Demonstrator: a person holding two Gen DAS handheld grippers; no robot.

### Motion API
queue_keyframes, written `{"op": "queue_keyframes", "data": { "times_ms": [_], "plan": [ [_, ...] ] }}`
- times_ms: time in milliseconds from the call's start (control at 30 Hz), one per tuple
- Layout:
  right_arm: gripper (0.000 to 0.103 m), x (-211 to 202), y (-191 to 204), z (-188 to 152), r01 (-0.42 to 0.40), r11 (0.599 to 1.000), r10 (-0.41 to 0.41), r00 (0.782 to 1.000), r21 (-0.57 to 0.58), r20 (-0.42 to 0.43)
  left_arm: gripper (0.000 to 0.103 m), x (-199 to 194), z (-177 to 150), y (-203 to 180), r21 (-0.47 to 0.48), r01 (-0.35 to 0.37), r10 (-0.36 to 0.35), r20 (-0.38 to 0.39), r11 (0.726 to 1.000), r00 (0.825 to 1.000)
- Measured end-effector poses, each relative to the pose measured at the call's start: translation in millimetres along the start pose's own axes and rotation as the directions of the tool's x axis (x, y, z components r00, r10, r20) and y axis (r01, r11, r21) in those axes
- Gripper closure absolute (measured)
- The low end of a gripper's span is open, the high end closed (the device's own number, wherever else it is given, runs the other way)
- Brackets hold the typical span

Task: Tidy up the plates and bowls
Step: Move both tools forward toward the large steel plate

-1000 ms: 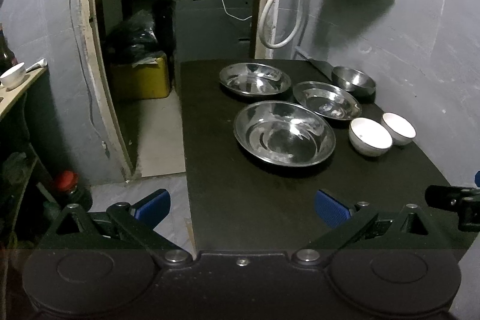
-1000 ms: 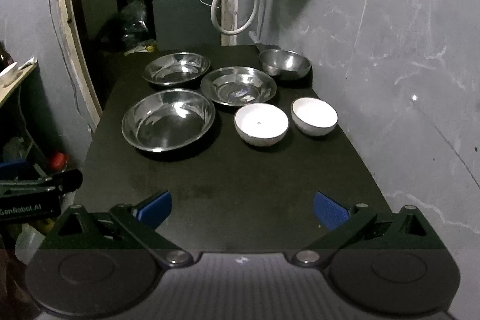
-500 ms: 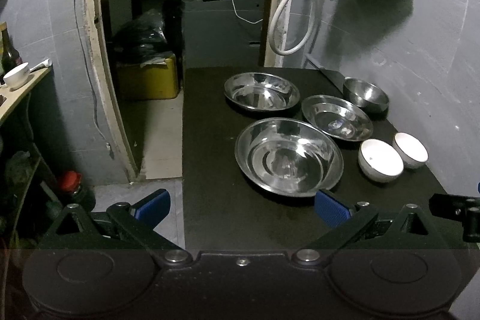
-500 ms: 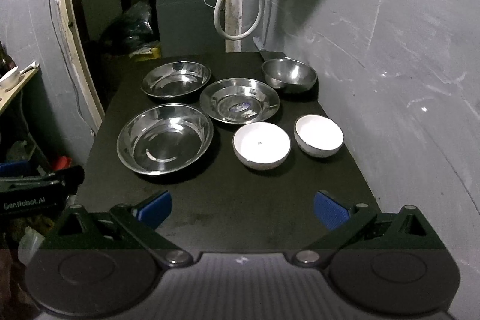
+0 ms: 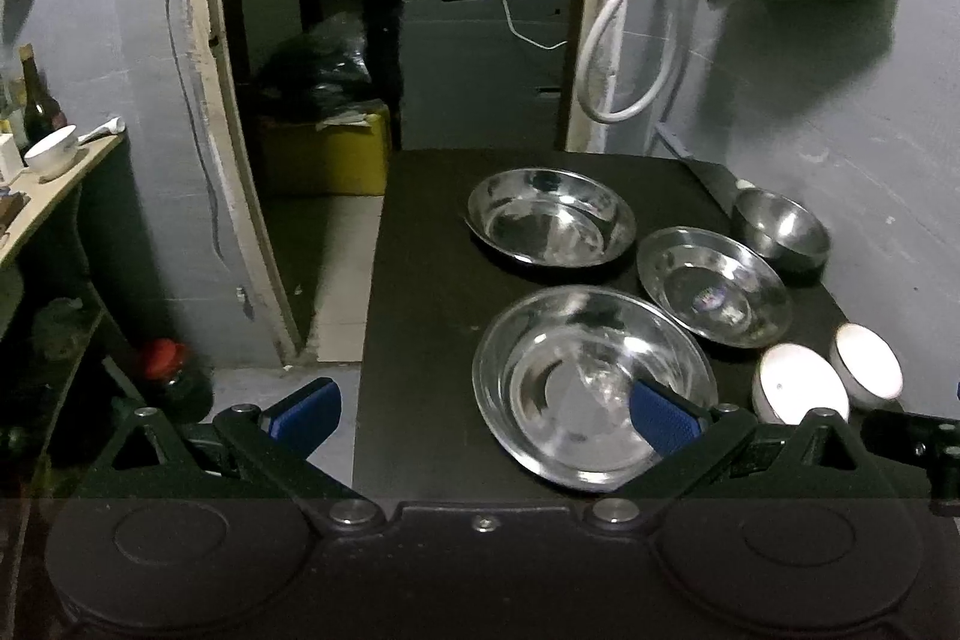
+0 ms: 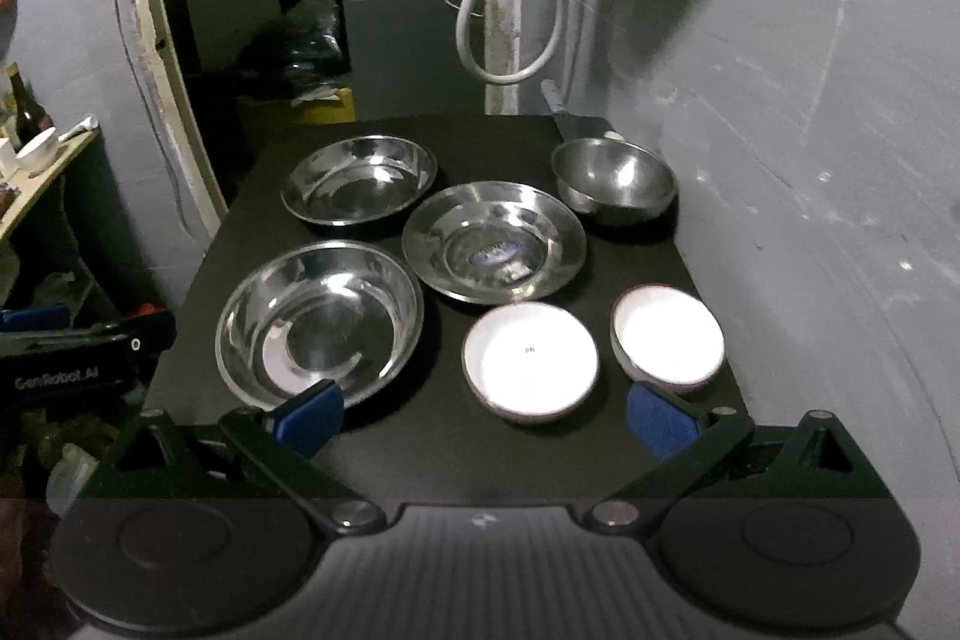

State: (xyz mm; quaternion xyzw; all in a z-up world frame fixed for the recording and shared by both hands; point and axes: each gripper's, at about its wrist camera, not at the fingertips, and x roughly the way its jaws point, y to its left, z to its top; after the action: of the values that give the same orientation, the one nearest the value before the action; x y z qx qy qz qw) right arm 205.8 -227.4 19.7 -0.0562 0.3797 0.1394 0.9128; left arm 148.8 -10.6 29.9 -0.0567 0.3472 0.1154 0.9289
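Both grippers hang wide apart and empty at the near edge of the black table [image 6: 420, 448]. The left gripper [image 5: 480, 409] is nearest the big steel plate [image 5: 594, 388], which lies just ahead to its right. The right gripper [image 6: 486, 415] faces the two white bowls [image 6: 531, 361], directly ahead.

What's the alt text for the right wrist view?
Open right gripper hovers at the near edge of a black table holding three steel plates, a steel bowl and two white bowls. Grey wall right, doorway behind.

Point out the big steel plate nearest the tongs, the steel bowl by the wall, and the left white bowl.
Big steel plate [image 6: 318, 322], right wrist view, inner floor.
Steel bowl [image 6: 612, 178], right wrist view, inside wall.
Left white bowl [image 6: 531, 358], right wrist view, white inside.
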Motion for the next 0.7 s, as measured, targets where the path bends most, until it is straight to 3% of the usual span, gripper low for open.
{"op": "queue_keyframes", "data": {
  "times_ms": [367, 700],
  "plan": [
    [0.000, 31.0, 2.0, 31.4, -0.059, 0.998, 0.059, 0.998, -0.020, 0.023, 0.001, 17.3, 38.9, 6.9, 0.004, -0.089, 0.089, 0.000, 0.996, 0.996],
    [0.000, 61.2, 25.8, 50.2, -0.029, 0.999, 0.030, 0.999, -0.021, 0.040, 0.001, 62.7, 64.9, 37.9, 0.046, -0.054, 0.055, -0.012, 0.997, 0.998]
  ]
}}
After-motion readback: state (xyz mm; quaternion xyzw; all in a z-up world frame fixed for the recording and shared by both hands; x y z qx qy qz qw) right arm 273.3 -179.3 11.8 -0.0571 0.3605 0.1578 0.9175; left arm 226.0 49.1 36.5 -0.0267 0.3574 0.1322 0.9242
